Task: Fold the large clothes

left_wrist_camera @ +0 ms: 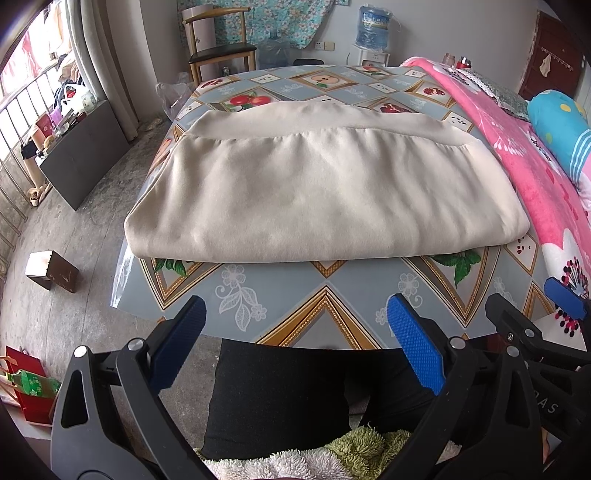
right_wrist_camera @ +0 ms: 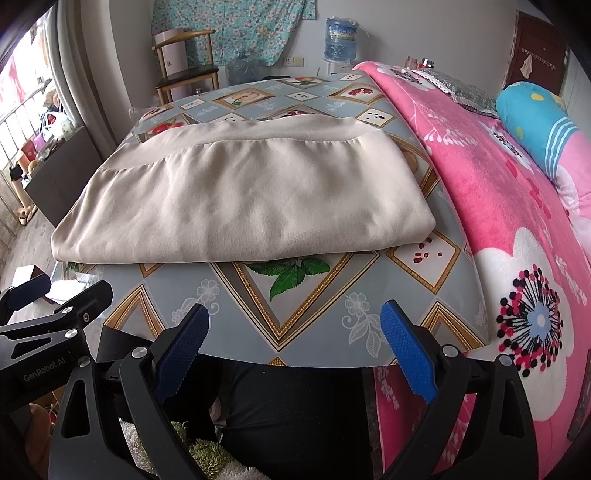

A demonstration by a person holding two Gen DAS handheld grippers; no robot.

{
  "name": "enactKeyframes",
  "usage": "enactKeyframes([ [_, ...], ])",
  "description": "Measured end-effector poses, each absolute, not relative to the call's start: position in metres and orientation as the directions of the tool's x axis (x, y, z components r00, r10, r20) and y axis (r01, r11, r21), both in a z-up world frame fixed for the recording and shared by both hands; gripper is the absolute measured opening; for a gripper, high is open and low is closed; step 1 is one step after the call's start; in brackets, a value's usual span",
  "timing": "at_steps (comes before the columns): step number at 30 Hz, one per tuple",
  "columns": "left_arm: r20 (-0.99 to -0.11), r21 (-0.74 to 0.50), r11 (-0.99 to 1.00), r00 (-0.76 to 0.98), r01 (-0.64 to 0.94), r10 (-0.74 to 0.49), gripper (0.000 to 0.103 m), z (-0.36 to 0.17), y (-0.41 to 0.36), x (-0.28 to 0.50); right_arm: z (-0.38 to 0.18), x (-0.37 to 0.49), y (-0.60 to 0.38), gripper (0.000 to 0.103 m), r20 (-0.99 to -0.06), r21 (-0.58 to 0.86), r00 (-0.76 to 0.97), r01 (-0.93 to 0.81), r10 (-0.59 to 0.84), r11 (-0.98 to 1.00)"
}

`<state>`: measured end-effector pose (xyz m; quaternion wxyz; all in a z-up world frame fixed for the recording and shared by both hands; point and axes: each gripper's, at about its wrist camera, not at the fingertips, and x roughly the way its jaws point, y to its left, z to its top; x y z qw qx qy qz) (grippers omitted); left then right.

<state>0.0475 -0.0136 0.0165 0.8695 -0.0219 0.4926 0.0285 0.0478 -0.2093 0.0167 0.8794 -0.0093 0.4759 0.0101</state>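
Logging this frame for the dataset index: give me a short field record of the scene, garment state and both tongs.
garment: beige garment, folded into a flat rectangle, seam band along its far side
surface: table with fruit-print cloth; garment lies on it
left tongs: open, empty, held back at the near table edge, not touching the garment
right tongs: open, empty, also at the near edge, clear of the garment
right of table: pink floral blanket
background: wooden chair, water dispenser bottle

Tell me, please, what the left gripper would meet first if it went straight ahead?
Probably the near folded edge of the beige garment; the left gripper is open above bare tablecloth, though its height is unclear.
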Motion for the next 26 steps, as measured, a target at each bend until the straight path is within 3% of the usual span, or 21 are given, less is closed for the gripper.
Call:
enactKeyframes([
  [26, -0.859, -0.009, 0.997, 0.511, -0.072, 0.029, 0.095, 0.0161, -0.0132, 0.048, 0.0143, 0.0474, -0.2114, 0.092, -0.839, -0.002, 0.545, -0.024, 0.012, 1.0],
])
